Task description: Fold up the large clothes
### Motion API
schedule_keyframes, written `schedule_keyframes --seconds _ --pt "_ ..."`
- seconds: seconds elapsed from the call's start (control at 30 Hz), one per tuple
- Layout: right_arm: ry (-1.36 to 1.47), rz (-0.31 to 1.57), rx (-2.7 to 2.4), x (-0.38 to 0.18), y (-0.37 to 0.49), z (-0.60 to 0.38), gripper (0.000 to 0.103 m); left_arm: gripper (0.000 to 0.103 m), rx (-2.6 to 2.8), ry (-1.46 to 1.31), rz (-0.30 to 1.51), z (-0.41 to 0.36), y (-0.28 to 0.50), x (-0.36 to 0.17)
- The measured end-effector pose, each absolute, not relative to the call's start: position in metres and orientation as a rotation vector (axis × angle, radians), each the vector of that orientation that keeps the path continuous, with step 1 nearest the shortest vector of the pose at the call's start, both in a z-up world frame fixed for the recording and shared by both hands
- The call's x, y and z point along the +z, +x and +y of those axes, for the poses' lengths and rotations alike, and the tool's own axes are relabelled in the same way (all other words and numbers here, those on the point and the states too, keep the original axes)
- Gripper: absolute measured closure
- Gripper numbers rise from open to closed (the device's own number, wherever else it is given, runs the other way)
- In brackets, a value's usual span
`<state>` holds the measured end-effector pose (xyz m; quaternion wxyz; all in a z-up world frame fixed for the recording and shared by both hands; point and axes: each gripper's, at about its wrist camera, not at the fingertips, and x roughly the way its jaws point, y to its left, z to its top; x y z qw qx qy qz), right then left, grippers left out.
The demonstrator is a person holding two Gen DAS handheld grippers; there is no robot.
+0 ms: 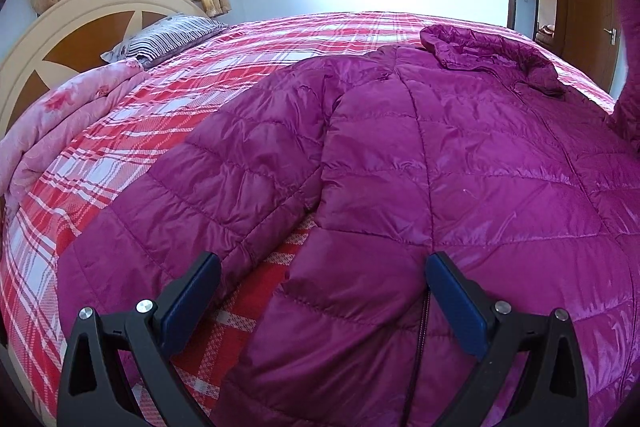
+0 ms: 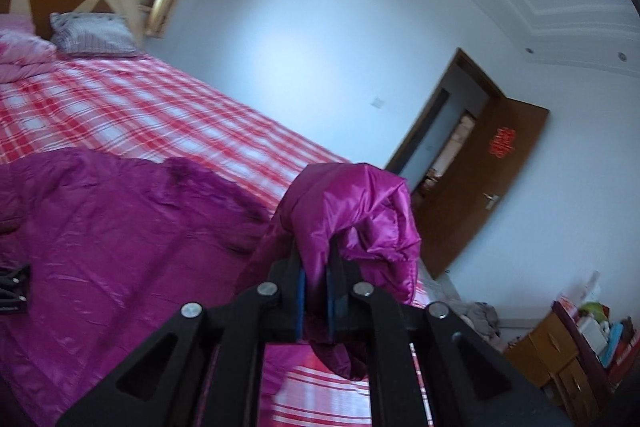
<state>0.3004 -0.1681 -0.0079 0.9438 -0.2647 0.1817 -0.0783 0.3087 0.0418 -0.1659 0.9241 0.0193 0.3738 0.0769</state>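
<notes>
One slippery sleeve (image 2: pixel 360 211) of the shiny magenta quilted jacket (image 1: pixel 440 155), pinched by the right tongs (image 2: pixel 316 301), may slide free while the left tongs (image 1: pixel 320 291) gape idle at the frame's bottom.

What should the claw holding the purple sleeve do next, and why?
Probably carry the sleeve across and lay it on the jacket. The right gripper is shut on it and holds it lifted, while the jacket lies flat on the bed; the left gripper is open.
</notes>
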Motion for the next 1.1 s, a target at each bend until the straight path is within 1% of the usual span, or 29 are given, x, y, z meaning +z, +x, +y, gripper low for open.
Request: schedule_keyframes --seconds 0.27,0.4,0.53,0.6,0.63,0.67,0.7,0.8,0.93,1.03,1.07,1.1 --pt "-0.531 0.49 -0.022 -0.078 0.348 -0.101 0.094 0.001 0.149 0.027 0.766 0.044 0.307 -0.166" --pt "-0.502 0.578 0.015 -0.117 0.37 -0.088 0.094 0.001 0.153 0.037 0.764 0.042 0.307 -0.167" --pt "-0.446 0.621 0.06 -0.138 0.374 -0.089 0.092 0.001 0.158 0.054 0.765 0.04 0.306 -0.165" --pt "-0.402 0.668 0.129 -0.148 0.376 -0.088 0.08 0.001 0.167 0.09 0.772 0.04 0.305 -0.159" --pt "-0.39 0.679 0.157 -0.147 0.375 -0.087 0.07 0.001 0.182 0.116 0.759 0.04 0.303 -0.153" --pt "-0.367 0.688 0.196 -0.145 0.373 -0.087 0.046 0.001 0.196 0.142 0.735 0.04 0.301 -0.145" --pt "-0.322 0.685 0.238 -0.138 0.368 -0.09 0.038 0.001 0.206 0.158 0.712 0.04 0.299 -0.135" --pt "-0.198 0.65 0.316 -0.108 0.35 -0.109 0.038 0.001 0.209 0.172 0.633 0.038 0.296 -0.098" --pt "-0.088 0.554 0.316 -0.07 0.337 -0.149 0.038 0.001 0.117 0.171 0.559 0.011 0.3 -0.053" --pt "-0.036 0.531 0.199 -0.059 0.349 -0.19 0.038 0.001 0.023 0.191 0.565 -0.028 0.315 -0.046" --pt "-0.031 0.537 0.138 -0.059 0.356 -0.203 0.043 0.001 0.008 0.203 0.57 -0.04 0.321 -0.048" --pt "-0.023 0.544 0.086 -0.062 0.362 -0.215 0.046 0.001 -0.002 0.212 0.578 -0.05 0.326 -0.05"
